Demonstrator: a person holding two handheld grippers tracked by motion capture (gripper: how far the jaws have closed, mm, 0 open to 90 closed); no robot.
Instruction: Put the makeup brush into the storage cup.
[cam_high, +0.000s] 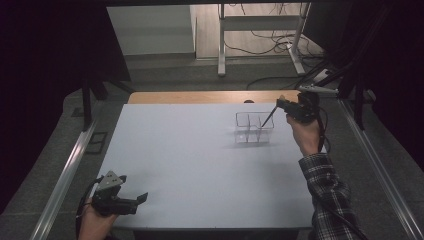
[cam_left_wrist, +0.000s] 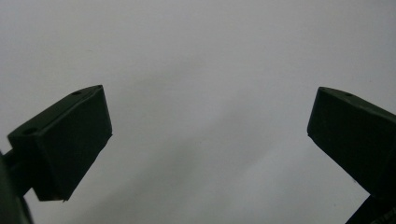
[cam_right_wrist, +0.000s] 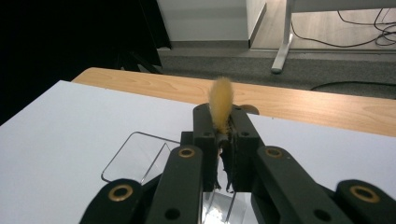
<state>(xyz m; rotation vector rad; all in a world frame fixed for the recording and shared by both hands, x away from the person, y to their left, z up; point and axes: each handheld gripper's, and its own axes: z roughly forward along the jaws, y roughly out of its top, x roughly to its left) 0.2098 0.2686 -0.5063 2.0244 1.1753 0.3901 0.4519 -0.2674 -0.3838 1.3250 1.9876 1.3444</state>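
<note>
Brush (cam_right_wrist: 220, 100) sits clamped in the right gripper (cam_high: 295, 107), over the clear organizer (cam_high: 254, 127) at centre-right; left gripper (cam_high: 120, 197) gapes empty, lower left.

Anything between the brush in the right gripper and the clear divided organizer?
Nothing visible. The right gripper is shut on the brush, whose handle slants down into the organizer on the table. The open top is unobstructed.

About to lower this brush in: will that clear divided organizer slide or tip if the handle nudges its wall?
Probably slides: the clear organizer looks thin-walled and light, and it sits loose on the smooth white table. Tipping seems less likely, since it is low and wide. The brush, clamped in the right gripper, has a thin handle that looks stiff and would pass the push on.
</note>
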